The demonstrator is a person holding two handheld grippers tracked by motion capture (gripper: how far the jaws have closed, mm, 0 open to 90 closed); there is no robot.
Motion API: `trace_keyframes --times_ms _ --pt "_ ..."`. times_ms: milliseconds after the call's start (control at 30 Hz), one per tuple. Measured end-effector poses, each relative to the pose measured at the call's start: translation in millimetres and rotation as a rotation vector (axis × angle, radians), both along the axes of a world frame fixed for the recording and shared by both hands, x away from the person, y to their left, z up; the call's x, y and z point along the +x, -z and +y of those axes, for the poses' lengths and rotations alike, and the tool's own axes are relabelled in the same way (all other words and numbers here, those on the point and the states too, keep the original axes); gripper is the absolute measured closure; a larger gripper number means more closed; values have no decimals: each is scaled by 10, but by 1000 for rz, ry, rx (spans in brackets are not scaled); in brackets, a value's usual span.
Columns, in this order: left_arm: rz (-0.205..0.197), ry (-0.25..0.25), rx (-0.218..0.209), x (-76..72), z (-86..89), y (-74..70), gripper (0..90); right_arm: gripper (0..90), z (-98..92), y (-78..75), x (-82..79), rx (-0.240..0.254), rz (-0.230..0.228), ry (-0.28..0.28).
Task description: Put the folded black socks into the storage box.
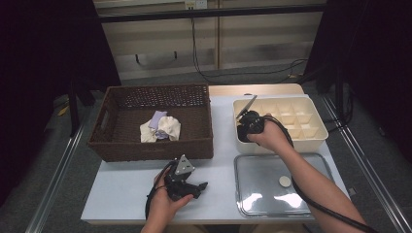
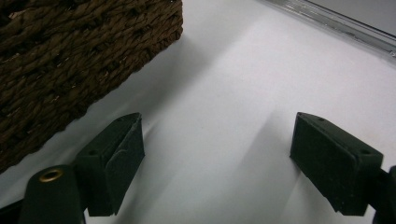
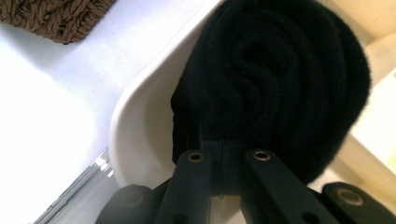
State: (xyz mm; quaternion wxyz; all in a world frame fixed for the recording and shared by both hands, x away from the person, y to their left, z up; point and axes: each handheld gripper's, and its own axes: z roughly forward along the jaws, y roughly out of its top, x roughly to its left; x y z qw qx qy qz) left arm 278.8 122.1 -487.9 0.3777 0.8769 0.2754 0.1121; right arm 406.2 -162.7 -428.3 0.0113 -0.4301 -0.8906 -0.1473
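A rolled black knitted cloth (image 3: 280, 84) is held by my right gripper (image 3: 224, 158), whose jaws are pinched together on its lower edge. The roll hangs over the near-left corner of a cream divided box (image 3: 140, 116). From above, the right gripper (image 1: 245, 132) is at that same corner of the box (image 1: 316, 141), with the person's hand behind it. My left gripper (image 1: 197, 187) rests low over the white table in front of the wicker basket (image 1: 155, 90). Its jaws (image 2: 217, 158) stand wide apart with nothing but bare table between them.
The brown basket (image 2: 70, 60) holds crumpled white and lilac cloths (image 1: 160, 128). A clear tray (image 1: 252, 167) lies in front of the divided box, with a small round white piece (image 1: 284, 181) in it. The tray's edge (image 2: 345, 28) lies beyond the left gripper.
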Motion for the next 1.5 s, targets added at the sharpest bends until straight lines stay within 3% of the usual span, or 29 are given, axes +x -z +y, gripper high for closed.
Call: trace_keyframes --times_ms 100,300,367,433,500,900,1167,1500 --pt "1 1 -2 1 0 0 172 893 -39 -19 -25 35 -8 10" --pt "0 0 -1 1 0 0 172 808 -209 -185 -147 145 -82 13" --pt "0 0 0 1 0 0 172 753 -273 -257 -211 180 -124 26" --pt "1 1 -1 1 0 0 172 616 -346 -316 -259 218 -166 28" --pt "1 1 0 2 0 0 172 592 -409 -368 -315 254 -182 36" --pt "1 1 0 1 1 0 172 460 -500 -434 -713 296 -279 -42" --pt "1 1 0 1 1 0 172 379 -511 -343 -930 319 -296 -76" --pt "1 0 -1 1 0 0 172 332 -516 -82 -1114 331 -283 -94"
